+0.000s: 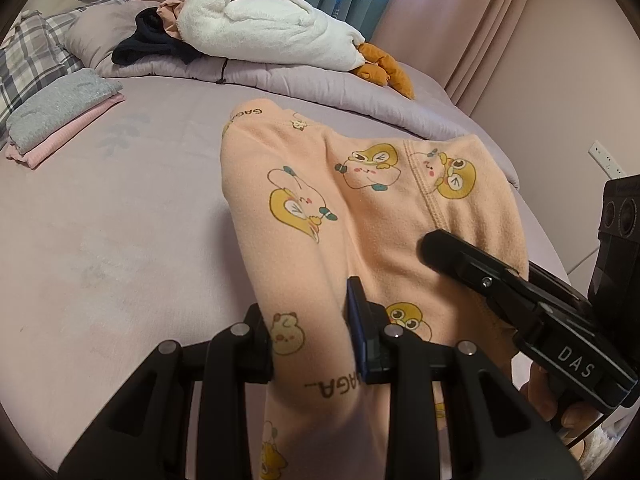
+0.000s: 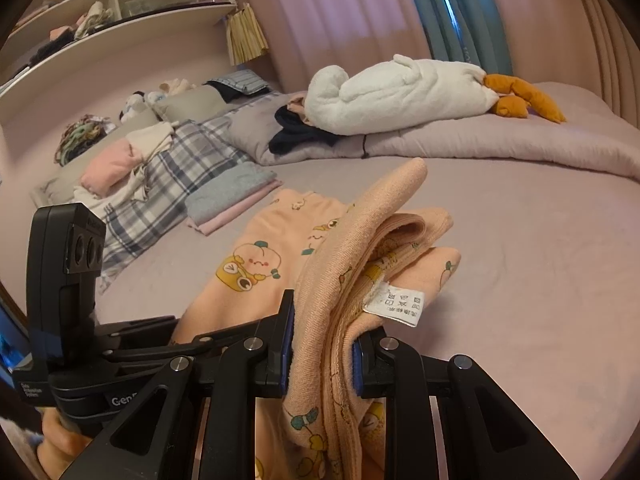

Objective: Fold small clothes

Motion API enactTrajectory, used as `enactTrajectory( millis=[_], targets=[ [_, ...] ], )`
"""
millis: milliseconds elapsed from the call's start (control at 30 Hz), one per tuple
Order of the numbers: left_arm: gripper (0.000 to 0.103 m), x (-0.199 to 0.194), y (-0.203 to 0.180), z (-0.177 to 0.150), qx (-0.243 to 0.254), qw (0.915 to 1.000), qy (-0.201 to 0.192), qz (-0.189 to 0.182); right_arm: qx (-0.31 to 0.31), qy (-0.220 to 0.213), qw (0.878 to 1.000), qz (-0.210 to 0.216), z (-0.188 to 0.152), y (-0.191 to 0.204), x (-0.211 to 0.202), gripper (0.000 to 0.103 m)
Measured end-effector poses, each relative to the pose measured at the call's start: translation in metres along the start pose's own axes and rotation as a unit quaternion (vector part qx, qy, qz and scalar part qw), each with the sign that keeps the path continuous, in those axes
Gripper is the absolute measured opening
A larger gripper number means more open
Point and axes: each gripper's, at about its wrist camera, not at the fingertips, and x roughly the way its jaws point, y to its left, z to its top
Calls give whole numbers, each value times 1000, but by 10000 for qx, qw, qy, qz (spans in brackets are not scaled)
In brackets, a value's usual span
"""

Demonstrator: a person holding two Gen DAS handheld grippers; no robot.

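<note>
Both grippers' fingers clamped on peach pajamas

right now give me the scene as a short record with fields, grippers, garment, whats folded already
left gripper: shut on the peach printed garment, one leg of it
right gripper: shut on a bunched, layered edge with the care label
garment state: partly spread on the bed, near end lifted
folded stack: grey piece on pink piece, far left of the bed
background: white plush goose on the lilac duvet
</note>
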Motion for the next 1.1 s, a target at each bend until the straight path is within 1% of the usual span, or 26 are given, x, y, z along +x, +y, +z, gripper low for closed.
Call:
enactTrajectory(
  millis=[600, 1100],
  targets=[
    [29, 13, 7, 1, -101, 9999, 69, 112, -49, 139, 9999, -83, -2, 7, 17, 25],
    [29, 21, 14, 3, -216, 9995, 100, 191, -113, 243, 9996, -59, 1, 5, 30, 25]
  ],
)
